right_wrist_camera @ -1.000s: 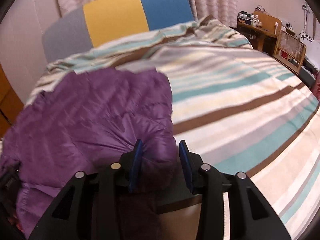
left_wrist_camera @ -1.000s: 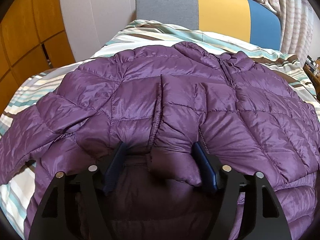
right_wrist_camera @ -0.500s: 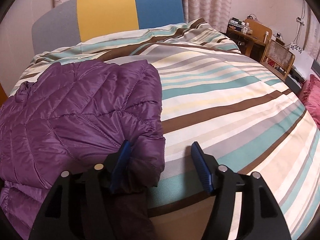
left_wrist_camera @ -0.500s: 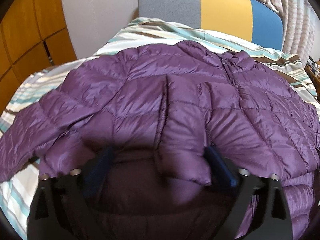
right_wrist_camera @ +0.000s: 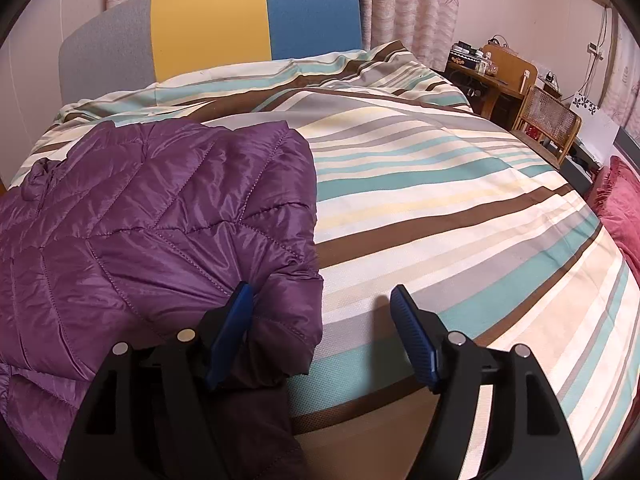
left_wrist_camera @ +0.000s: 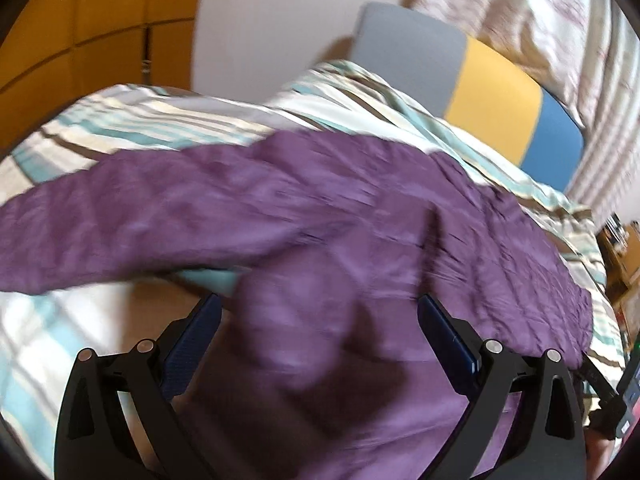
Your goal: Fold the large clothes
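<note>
Your purple quilted jacket [right_wrist_camera: 152, 216] lies on the striped bedspread [right_wrist_camera: 440, 208], filling the left half of the right wrist view, its shiny fabric stitched in diamond-shaped panels and puffed between the seams. Its folded edge runs down the middle of that frame to a rounded corner near the bottom. Your right gripper [right_wrist_camera: 324, 332] stands wide apart there: the left blue finger [right_wrist_camera: 234, 328] rests against that corner of the jacket, while the other finger sits over bare bedspread, so nothing is clamped. In the left wrist view the picture is smeared (you can make out little stitching), but the jacket [left_wrist_camera: 360, 208] spans the frame from the left edge to the lower right, with a bunched lump of it lying between the fingers. Your left gripper [left_wrist_camera: 320, 332] is also spread wide, not pinching the fabric. The grey, yellow and blue headboard [right_wrist_camera: 224, 28] sits at the top.
</note>
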Action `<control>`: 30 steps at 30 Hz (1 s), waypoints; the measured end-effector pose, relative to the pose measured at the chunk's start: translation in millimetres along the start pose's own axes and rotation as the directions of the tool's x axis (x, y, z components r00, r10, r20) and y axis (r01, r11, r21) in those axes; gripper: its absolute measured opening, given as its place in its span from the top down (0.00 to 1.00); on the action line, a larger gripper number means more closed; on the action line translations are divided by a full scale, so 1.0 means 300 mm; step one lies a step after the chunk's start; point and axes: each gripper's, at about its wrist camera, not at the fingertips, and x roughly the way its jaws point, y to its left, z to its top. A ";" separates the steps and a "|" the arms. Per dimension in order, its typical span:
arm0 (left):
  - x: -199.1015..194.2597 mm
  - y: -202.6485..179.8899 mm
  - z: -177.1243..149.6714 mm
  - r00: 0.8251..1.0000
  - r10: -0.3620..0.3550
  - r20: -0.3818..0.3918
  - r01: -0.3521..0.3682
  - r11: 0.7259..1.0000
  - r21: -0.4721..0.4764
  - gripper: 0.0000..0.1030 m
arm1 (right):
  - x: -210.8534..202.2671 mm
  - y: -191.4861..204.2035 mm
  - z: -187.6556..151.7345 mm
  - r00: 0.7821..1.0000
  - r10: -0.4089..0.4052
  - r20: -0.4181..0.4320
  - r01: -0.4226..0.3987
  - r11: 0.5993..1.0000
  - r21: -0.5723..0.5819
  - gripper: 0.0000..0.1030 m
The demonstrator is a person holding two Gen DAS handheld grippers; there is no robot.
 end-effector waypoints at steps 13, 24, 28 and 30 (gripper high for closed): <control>-0.160 0.534 -0.024 0.988 0.154 0.020 -0.137 0.923 -0.359 0.06 | -0.003 0.005 0.001 1.000 -0.011 0.003 0.011 1.000 -0.006 0.31; -0.240 0.814 -0.133 0.976 0.206 0.069 -0.104 0.722 -0.684 0.25 | -0.004 0.001 0.001 1.000 -0.018 -0.002 0.018 1.000 0.001 0.27; -0.239 0.846 -0.134 0.973 0.211 0.090 -0.088 0.704 -0.705 0.25 | -0.004 0.002 0.000 1.000 -0.023 -0.001 0.023 1.000 -0.001 0.27; -0.243 0.872 -0.135 0.970 0.221 0.105 -0.076 0.678 -0.731 0.25 | -0.004 0.004 0.000 1.000 -0.025 -0.001 0.025 1.000 -0.002 0.27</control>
